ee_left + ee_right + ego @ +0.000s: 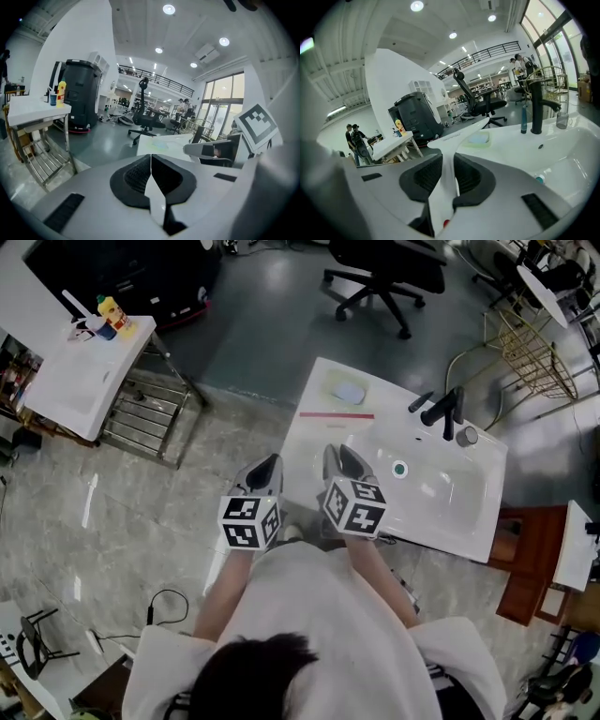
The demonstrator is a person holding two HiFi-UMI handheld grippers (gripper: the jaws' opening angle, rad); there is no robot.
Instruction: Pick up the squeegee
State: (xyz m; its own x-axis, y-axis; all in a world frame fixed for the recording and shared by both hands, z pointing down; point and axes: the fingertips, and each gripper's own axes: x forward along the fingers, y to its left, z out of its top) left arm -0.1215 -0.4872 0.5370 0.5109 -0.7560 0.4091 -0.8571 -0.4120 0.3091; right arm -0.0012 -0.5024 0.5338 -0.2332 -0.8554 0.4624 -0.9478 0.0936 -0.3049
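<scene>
The pick-up looks essentially done: the right gripper is pinching the squeegee by its white handle, the pads pressing on both sides of it, and the blade stands crosswise beyond the jaws. Seen from that gripper, the blade seems to sit clear of the counter left of the washbasin rather than resting on it, so what is left is probably only to carry it clear or hold it steady. From above the white tool is hard to tell from the white top; the thin red strip ahead of the right gripper, on the counter to the left of the washbasin, may be the blade's edge, but that is not certain. The left gripper has its jaws pressed together with nothing between them and takes no part in the hold. Both hands are held close in front of the person's body at the washbasin's near left corner, the left gripper just beside the right one, both pointing forward and somewhat downward, marker cubes toward the person.
</scene>
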